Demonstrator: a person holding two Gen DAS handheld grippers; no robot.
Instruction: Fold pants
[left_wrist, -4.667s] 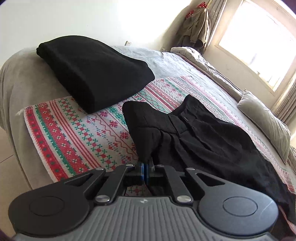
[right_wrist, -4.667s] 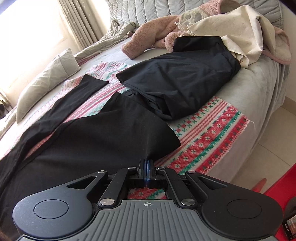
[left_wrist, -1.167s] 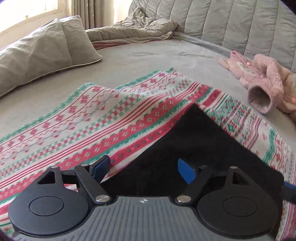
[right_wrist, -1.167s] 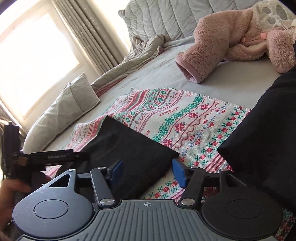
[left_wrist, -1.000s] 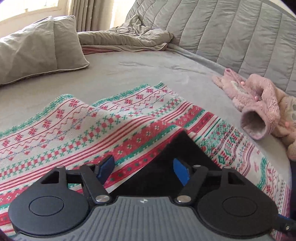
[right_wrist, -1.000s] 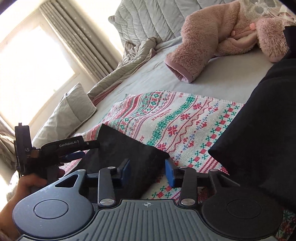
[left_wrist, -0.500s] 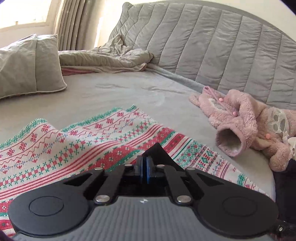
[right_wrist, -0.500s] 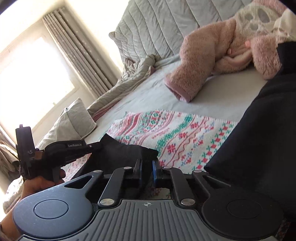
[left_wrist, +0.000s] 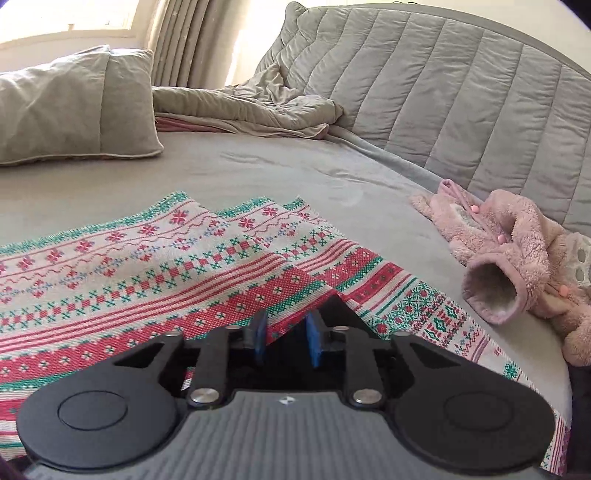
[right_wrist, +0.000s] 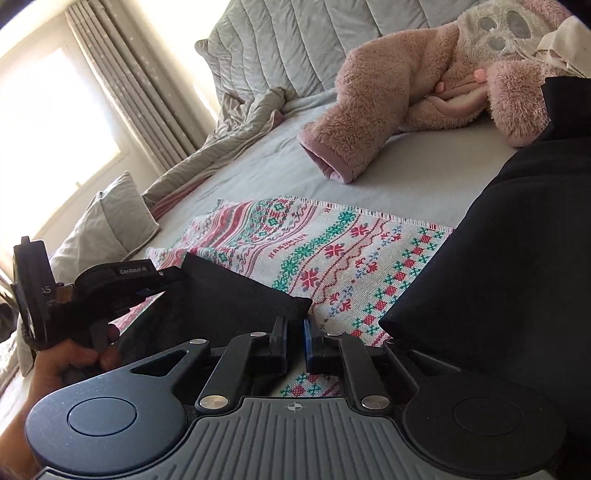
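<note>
The black pants (right_wrist: 229, 295) lie folded on a patterned red, green and white blanket (right_wrist: 332, 251) on the bed. My right gripper (right_wrist: 294, 334) sits at the folded edge's near corner, jaws slightly parted, and the cloth lies flat beside them. My left gripper (left_wrist: 284, 338) has its blue pads (left_wrist: 314, 341) apart over the other corner of the pants (left_wrist: 334, 308), with blanket showing between them. In the right wrist view the left gripper's body (right_wrist: 110, 291) hovers at the far corner.
A pink fleece garment (right_wrist: 424, 103) lies near the grey quilted headboard (left_wrist: 443, 92). A second black folded garment (right_wrist: 517, 266) lies at the right. A grey pillow (left_wrist: 74, 107) and a rumpled quilt (left_wrist: 251, 107) are at the back left.
Both grippers carried the pants' end over toward the headboard, closed on the folded edge half a second ago, and have now parted their jaws, leaving the cloth lying on the blanket.
</note>
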